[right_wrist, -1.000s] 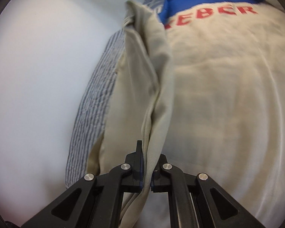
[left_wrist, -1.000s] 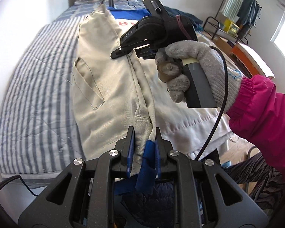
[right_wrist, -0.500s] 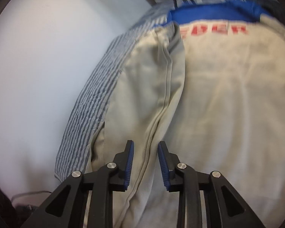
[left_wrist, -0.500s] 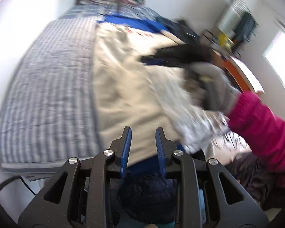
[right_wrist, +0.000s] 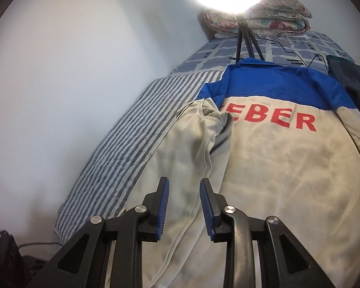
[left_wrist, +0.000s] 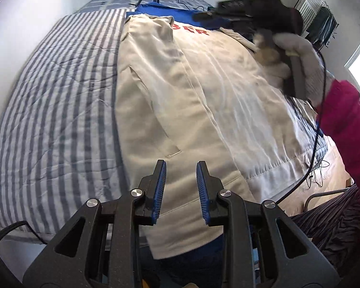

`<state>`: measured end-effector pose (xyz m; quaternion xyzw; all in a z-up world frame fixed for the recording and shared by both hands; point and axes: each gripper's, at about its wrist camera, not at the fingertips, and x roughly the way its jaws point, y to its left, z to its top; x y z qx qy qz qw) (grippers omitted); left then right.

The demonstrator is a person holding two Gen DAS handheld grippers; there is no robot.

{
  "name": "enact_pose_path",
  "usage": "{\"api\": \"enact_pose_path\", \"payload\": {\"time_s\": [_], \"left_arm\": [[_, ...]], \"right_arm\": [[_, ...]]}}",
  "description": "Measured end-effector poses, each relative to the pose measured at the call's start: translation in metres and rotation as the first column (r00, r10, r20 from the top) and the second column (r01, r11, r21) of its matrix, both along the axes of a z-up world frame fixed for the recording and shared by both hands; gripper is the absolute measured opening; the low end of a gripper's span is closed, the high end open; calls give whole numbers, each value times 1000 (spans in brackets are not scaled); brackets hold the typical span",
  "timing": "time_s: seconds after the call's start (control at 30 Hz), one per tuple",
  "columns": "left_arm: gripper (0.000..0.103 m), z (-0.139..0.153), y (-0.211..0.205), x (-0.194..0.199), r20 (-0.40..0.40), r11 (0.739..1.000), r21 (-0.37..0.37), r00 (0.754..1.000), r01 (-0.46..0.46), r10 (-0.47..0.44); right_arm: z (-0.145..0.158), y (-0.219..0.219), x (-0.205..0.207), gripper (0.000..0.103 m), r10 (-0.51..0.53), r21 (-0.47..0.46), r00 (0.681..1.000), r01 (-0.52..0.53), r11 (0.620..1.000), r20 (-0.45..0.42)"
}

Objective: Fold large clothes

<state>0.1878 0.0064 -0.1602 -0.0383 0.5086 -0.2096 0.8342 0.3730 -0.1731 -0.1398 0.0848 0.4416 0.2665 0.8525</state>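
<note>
A large beige jacket [left_wrist: 180, 100] with a blue yoke and red letters lies back-up on the striped bed; its left side is folded inward over the back. It also shows in the right wrist view [right_wrist: 276, 168]. My left gripper [left_wrist: 181, 187] is open and empty above the jacket's hem near the bed's front edge. My right gripper [right_wrist: 183, 204] is open and empty above the folded flap; in the left wrist view it [left_wrist: 204, 16] hangs blurred over the collar end, held by a gloved hand [left_wrist: 292, 55].
The striped bedspread [left_wrist: 60, 100] lies bare left of the jacket, beside a white wall [right_wrist: 72, 72]. A ring light on a tripod [right_wrist: 244, 40] and folded quilts [right_wrist: 264, 12] stand at the bed's far end. Dark clothes [right_wrist: 350, 76] lie far right.
Both grippers let go of the jacket's edge and opened. The flap now lies flat on the jacket. Both grippers have lifted back from it; the right one moved toward the collar.
</note>
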Motion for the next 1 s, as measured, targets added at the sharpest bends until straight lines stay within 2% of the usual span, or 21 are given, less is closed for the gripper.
{"api": "enact_pose_path", "payload": {"time_s": [0.1, 0.3, 0.43, 0.47, 0.53, 0.57, 0.63, 0.67, 0.73, 0.77, 0.83, 0.9, 1.0], "left_arm": [[24, -2, 1, 6, -3, 1000, -4, 1000, -27, 27], [24, -4, 16, 21, -13, 992, -58, 994, -109, 108], [24, -11, 17, 23, -42, 990, -87, 993, -109, 106], [24, -14, 14, 23, -53, 991, -93, 994, -98, 93], [24, -23, 6, 20, -86, 994, -90, 995, -62, 54], [24, -31, 0, 18, -106, 996, -78, 994, -43, 34], [25, -48, -8, 13, -152, 998, -57, 988, 7, -16], [26, -55, -9, 10, -145, 998, -51, 989, 20, -27], [26, -54, -9, 6, -120, 998, -55, 992, 28, -34], [26, -53, -9, 6, -121, 998, -51, 992, 33, -39], [26, -49, -8, 6, -132, 998, -58, 991, 28, -35], [26, -45, -6, 5, -136, 997, -80, 990, 16, -27], [26, -34, -3, 2, -103, 996, -83, 994, 20, -28]], "right_arm": [[-3, 13, 20, 28, 13, -2, 1000, -13, 1000, 5], [-17, 51, 64, 28, 50, -4, 999, -50, 999, 12], [-39, 63, 90, 28, 47, -63, 999, -47, 997, -5], [-46, 63, 95, 22, 42, -102, 999, -42, 994, -10], [-66, 57, 104, 20, 14, -182, 999, -20, 983, -34], [-78, 50, 108, 9, -3, -194, 999, -8, 981, -54], [-91, 35, 109, 6, -15, -109, 998, 8, 994, -62], [-91, 33, 109, 6, -15, -95, 998, 8, 995, -65], [-85, 39, 108, 6, -12, -144, 998, 2, 990, -67], [-79, 43, 107, 12, -17, -166, 998, 6, 986, -66], [-65, 46, 98, 15, -17, -117, 998, 11, 993, -53], [-48, 54, 80, 15, 31, -39, 999, -32, 999, -31], [-39, 80, 55, 15, 138, -40, 990, -139, 990, -21]]}}
